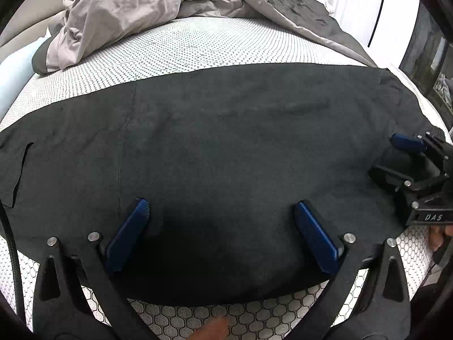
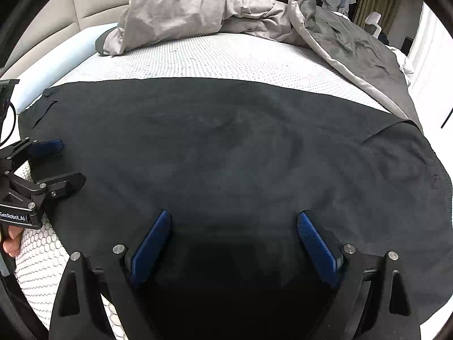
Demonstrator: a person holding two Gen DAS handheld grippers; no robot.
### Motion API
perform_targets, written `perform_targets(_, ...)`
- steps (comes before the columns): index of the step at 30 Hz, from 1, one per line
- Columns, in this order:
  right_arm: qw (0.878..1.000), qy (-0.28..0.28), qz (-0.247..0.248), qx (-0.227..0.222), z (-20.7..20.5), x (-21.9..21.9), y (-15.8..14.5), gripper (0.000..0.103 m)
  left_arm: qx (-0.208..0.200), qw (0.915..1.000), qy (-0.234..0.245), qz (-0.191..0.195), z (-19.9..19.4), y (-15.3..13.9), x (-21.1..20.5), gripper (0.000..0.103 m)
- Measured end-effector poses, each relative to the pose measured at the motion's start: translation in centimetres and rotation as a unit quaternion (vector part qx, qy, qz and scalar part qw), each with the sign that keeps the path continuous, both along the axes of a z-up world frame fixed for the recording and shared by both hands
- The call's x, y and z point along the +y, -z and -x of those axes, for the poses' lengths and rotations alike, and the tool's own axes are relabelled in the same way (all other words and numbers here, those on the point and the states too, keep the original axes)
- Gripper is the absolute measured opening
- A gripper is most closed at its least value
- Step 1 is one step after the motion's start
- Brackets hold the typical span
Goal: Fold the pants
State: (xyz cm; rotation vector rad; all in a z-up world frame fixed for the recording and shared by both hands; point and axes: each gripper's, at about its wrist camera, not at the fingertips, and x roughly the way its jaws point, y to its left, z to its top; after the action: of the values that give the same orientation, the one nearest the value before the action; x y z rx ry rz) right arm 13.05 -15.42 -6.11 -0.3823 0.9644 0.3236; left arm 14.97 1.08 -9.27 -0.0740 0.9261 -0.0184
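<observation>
While the dark pants (image 1: 226, 141) lie flat across the mattress (image 1: 198, 45), soft, limp and light, both the left gripper (image 1: 220, 218) and right gripper (image 2: 235, 226) gape apart at 6 o'clock, best pinching the near hem edge.

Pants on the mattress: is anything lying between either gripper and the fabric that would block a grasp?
Nothing visible does. The black pants lie spread flat on the mattress, and both the left gripper and right gripper sit open directly over the near edge. The crumpled grey duvet stays behind the pants, apart from them.
</observation>
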Motion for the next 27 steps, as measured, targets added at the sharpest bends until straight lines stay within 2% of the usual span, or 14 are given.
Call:
perform_targets(4,0.999,0.015,0.030,-0.019,-0.4,-2.1,-0.6,0.092,0.000,1.0000,0.000,0.006,0.3,-0.1,0.1,0.102)
perform_targets(7,0.990,0.097,0.090,-0.051,-1.9,-6.2,-0.9,0.098,0.000,1.0000,0.000,0.003,0.0,-0.2,0.1,0.102)
perform_targets(8,0.987,0.124,0.084,-0.053,-2.4,-8.0,-1.1,0.100,0.001,1.0000,0.000,0.001,-0.4,-0.2,0.3,0.102)
perform_targets(10,0.981,0.187,0.028,-0.041,-3.4,-12.2,-1.8,0.100,0.003,1.0000,-0.001,-0.004,-0.4,-0.1,0.3,0.102)
perform_targets(13,0.975,0.218,0.008,-0.051,-3.6,-13.8,-2.4,0.100,0.002,1.0000,-0.001,-0.008,-0.3,-0.2,0.0,0.102)
perform_targets(16,0.978,0.192,0.021,-0.075,-2.7,-11.7,-3.3,0.100,-0.006,0.9999,0.001,-0.011,0.0,-0.8,-0.2,0.102)
perform_targets(19,0.991,0.108,-0.054,-0.054,-1.5,-8.2,-3.9,0.100,-0.032,0.9987,0.037,-0.011,0.2,-2.2,-1.2,0.102)
perform_targets(22,0.995,0.046,-0.081,-0.019,-1.6,-4.5,-3.2,0.100,-0.014,0.9980,0.051,-0.033,-1.1,-1.9,-2.0,0.102)
perform_targets(24,0.995,0.028,-0.096,0.011,-2.4,-2.9,-2.1,0.100,0.019,0.9984,0.050,-0.019,-2.2,-0.8,-1.2,0.102)
perform_targets(26,0.993,0.038,-0.104,0.041,-3.7,-2.9,-0.9,0.100,0.026,0.9989,0.032,0.021,-2.3,-0.5,1.0,0.102)
perform_targets(27,0.994,0.052,-0.090,0.043,-4.6,-3.3,-0.5,0.100,0.024,0.9990,0.030,0.023,-2.2,-0.7,1.5,0.102)
